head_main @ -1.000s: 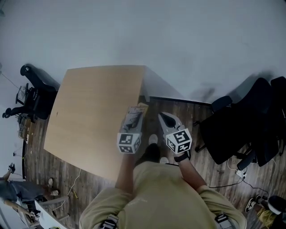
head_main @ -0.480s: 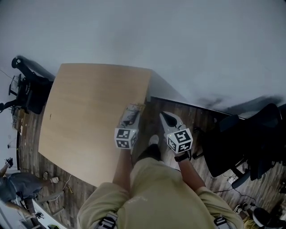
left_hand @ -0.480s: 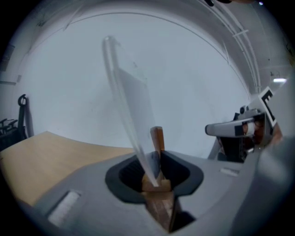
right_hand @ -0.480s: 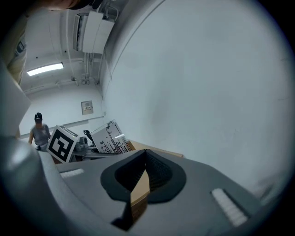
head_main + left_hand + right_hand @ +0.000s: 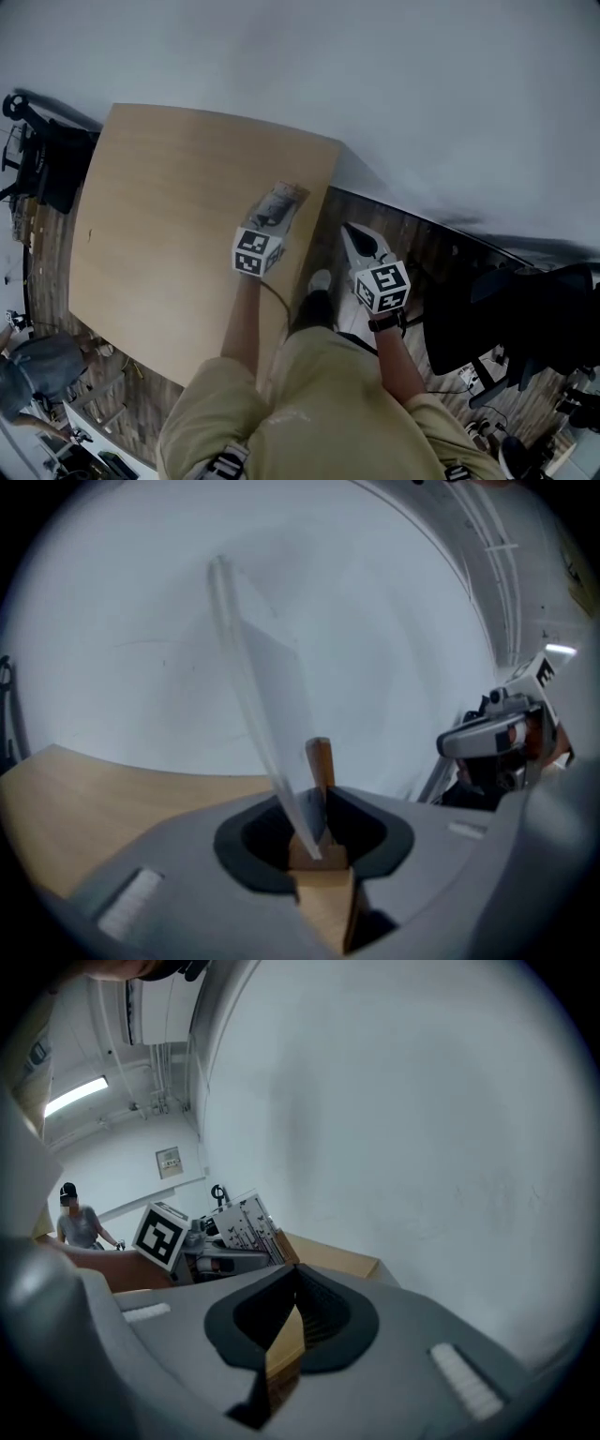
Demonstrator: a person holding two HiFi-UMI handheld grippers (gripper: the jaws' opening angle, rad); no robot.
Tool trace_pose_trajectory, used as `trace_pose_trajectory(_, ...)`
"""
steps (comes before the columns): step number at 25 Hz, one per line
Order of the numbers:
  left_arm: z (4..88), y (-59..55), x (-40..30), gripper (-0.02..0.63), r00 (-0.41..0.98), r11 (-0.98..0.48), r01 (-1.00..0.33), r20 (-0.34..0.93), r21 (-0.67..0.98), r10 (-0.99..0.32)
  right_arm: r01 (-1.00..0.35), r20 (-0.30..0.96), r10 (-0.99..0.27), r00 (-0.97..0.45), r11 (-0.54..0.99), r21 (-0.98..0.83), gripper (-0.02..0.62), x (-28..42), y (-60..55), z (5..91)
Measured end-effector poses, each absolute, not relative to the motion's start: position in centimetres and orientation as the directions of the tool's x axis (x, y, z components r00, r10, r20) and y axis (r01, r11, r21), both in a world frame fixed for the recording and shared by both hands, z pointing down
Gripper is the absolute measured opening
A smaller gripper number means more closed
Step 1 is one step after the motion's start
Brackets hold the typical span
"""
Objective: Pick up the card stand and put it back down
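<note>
Your left claw [image 5: 314,806] is closed to a narrow gap on the card stand [image 5: 270,700]. It pinches the wooden base, and the clear panel rises tilted just ahead of the claw tips. Claw and stand are over the worktop [image 5: 159,206], which spreads out to the claw's left. Your right claw [image 5: 295,1277] is pressed together with nothing in it, well to the right of the left claw, past the worktop's edge and over the wooden floor [image 5: 427,251].
</note>
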State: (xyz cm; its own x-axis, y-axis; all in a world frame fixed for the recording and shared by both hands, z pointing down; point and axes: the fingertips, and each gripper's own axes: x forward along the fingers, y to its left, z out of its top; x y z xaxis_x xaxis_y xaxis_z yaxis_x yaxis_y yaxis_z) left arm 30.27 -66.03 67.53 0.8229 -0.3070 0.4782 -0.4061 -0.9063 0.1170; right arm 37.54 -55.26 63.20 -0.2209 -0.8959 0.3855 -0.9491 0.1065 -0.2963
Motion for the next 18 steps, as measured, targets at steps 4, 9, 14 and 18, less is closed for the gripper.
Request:
trace_pose_trajectory(4,72.2,-68.3,32.0,0.098,0.823,-0.941,-0.318,0.526,0.113,-0.215,-0.946,0.437,-0.868,-0.234,0.099,-0.31,0.003,37.5,-56.9,66.3)
trace_pose_trajectory(9,76.7,-69.2,33.8,0.098,0.826,-0.968,-0.223,0.55,0.113,-0.126,-0.94,0.491,-0.831,-0.262,0.104,-0.326,0.003,36.5,-57.2,69.4)
trace_pose_trajectory(14,79.3,-69.0,34.5,0.1,0.808,-0.988,-0.142,0.584,0.064,-0.079,-0.935,0.521,-0.805,-0.284,0.111,-0.338,0.003,35.8,-57.3,71.3)
trace_pose_trajectory(18,80.1,-68.9,34.4,0.104,0.807,-0.993,-0.111,0.588,0.047,-0.063,-0.935,0.52,-0.805,-0.287,0.118,-0.334,0.003,35.8,-57.5,71.6)
